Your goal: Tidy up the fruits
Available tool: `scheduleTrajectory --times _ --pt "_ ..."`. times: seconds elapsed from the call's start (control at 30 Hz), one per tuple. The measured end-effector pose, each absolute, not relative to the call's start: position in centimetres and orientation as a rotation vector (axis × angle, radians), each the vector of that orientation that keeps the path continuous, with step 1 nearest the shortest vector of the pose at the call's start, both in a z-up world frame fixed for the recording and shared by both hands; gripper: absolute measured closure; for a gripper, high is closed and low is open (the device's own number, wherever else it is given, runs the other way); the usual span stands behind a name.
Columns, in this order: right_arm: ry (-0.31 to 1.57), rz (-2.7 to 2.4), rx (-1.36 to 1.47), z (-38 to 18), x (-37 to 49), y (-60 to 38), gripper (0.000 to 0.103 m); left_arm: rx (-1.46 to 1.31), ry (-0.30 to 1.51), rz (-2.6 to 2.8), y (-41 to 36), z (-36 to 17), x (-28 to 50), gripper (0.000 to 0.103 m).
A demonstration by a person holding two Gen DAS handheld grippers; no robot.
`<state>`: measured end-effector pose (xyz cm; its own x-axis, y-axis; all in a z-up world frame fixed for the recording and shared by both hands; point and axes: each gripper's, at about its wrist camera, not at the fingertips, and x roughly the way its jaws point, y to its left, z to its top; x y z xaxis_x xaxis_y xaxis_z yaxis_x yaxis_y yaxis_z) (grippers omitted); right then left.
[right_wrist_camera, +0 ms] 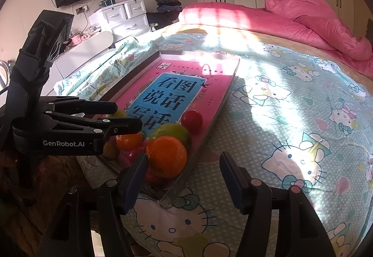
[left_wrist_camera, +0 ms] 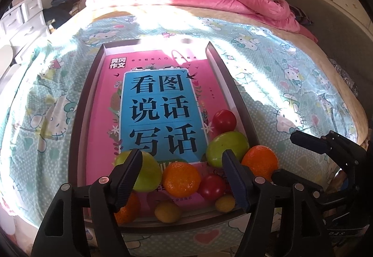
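Left wrist view: the left gripper (left_wrist_camera: 181,177) hangs over the near end of a shallow tray (left_wrist_camera: 80,103), jaws parted and pressing on nothing — an orange (left_wrist_camera: 181,179) and a red tomato (left_wrist_camera: 211,187) lie on the tray floor between the fingers, untouched. Nearest the tray's near rim lie two small yellow fruits (left_wrist_camera: 167,211), with a second orange (left_wrist_camera: 128,208) at the left, partly hidden behind the left finger. A green apple (left_wrist_camera: 146,174) sits just behind that finger; a second green apple (left_wrist_camera: 227,148) and a third orange (left_wrist_camera: 260,161) sit to the right, against the tray's right wall. Farther in, another red tomato (left_wrist_camera: 224,120) stands alone. All fruit is bunched at the near end, lying on a pink book (left_wrist_camera: 158,103) that fills the tray floor.

Right wrist view: the right gripper (right_wrist_camera: 184,177) is released, empty, straddling the tray's near right corner — its left finger over the fruit, its right finger over the patterned bedsheet (right_wrist_camera: 291,103) outside the wall. The tray rests on this sheet. At the far end of the bed lies a crumpled pink quilt (right_wrist_camera: 291,21).
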<state>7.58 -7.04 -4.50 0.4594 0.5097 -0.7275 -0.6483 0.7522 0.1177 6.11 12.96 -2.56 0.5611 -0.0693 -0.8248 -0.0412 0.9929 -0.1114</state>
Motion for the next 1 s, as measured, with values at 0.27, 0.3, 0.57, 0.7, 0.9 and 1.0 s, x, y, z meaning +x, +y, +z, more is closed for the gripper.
scheduleTrajectory --times 0.27,0.3,0.57,0.7,0.9,1.0 --pt "0.809 0.682 -0.177 -4.0 7.6 -7.9 0.034 -0.143 0.960 0.003 13.1 -1.9 5.9 0.027" --pt "0.806 0.678 -0.177 -3.9 7.5 -7.9 0.034 -0.143 0.958 0.005 13.1 -1.8 5.8 0.027" --pt "0.737 0.651 -0.185 -2.4 6.5 -8.9 0.023 -0.145 0.914 0.041 12.5 0.0 4.7 0.024" --pt "0.706 0.637 -0.168 -1.4 5.8 -9.9 0.014 -0.132 0.895 0.062 11.9 0.8 3.8 0.024" --pt "0.685 0.624 -0.140 -0.2 5.1 -11.3 0.008 -0.130 0.901 0.082 10.8 1.2 2.4 0.023" --pt "0.680 0.620 -0.129 0.3 4.7 -11.7 0.008 -0.140 0.911 0.093 10.1 1.5 1.9 0.023"
